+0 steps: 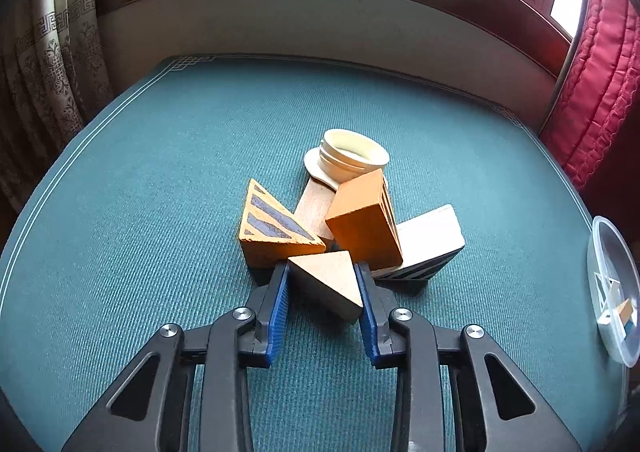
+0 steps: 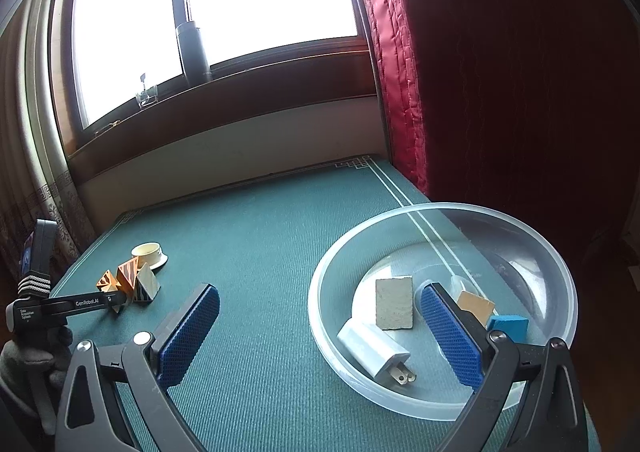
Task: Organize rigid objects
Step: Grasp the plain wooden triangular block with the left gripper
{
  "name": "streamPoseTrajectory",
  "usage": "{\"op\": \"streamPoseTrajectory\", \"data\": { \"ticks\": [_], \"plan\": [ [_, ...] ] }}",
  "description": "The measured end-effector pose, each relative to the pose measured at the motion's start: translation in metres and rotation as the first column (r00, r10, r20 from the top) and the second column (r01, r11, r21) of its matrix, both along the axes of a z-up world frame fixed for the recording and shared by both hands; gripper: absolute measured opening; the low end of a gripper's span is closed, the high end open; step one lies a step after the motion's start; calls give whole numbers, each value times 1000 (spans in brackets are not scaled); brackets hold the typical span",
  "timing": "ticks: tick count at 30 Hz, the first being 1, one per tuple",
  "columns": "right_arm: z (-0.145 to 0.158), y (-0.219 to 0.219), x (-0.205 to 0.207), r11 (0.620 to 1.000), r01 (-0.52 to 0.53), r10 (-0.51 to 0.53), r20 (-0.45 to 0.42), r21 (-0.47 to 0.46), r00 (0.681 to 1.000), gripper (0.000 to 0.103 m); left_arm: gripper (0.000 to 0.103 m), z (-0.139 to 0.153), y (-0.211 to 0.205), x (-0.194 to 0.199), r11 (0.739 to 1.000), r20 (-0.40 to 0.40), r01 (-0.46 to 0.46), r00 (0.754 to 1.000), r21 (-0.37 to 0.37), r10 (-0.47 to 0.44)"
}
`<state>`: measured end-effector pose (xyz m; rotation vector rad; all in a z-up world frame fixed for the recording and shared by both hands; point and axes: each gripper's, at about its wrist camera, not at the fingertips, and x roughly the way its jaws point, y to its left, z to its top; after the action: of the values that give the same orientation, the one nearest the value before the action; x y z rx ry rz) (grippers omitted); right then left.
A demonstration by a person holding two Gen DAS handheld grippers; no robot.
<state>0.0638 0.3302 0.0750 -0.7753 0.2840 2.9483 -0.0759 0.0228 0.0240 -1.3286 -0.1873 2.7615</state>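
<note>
A pile of wooden blocks lies mid-table: an orange wedge with grey stripes (image 1: 276,228), an orange block (image 1: 366,220), a white block with striped side (image 1: 424,244), a flat plank (image 1: 316,204) and a cream round cup (image 1: 352,156). My left gripper (image 1: 322,268) is shut on a plain wooden triangular block (image 1: 326,288) at the pile's near edge, with both blue pads pressed on its sides. The right gripper (image 2: 320,292) stands open over the near left rim of a clear plastic bowl (image 2: 440,208). The bowl holds a white charger (image 2: 372,352), a beige block (image 2: 394,304), a tan piece (image 2: 476,306) and a blue block (image 2: 508,326).
The table wears a green cloth with white border lines (image 2: 260,220). A red quilted curtain (image 2: 400,92) hangs at the right, a patterned curtain (image 1: 48,84) at the left. A wall and window sill close off the far edge. In the right wrist view a gloved hand (image 2: 24,360) grips the left gripper's handle.
</note>
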Motion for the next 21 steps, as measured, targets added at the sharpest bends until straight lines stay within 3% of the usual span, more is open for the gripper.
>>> {"op": "streamPoseTrajectory", "data": {
  "ticks": [7, 13, 18, 21],
  "plan": [
    [-1, 1, -2, 1000, 7, -7, 17, -7, 1000, 102, 32, 11, 6, 17, 1000, -58, 28, 998, -7, -28],
    [-2, 1, -5, 999, 33, -33, 40, 6, 999, 102, 32, 21, -14, 25, 999, -86, -24, 996, 37, 27],
    [1, -18, -8, 995, 10, -15, 49, 104, 999, 102, 32, 29, -31, 31, 996, -107, -79, 991, 28, 81],
    [3, -39, -10, 985, -65, 54, 71, 159, 996, 102, 32, 33, -37, 37, 994, -127, -105, 986, 12, 106]
  ]
}}
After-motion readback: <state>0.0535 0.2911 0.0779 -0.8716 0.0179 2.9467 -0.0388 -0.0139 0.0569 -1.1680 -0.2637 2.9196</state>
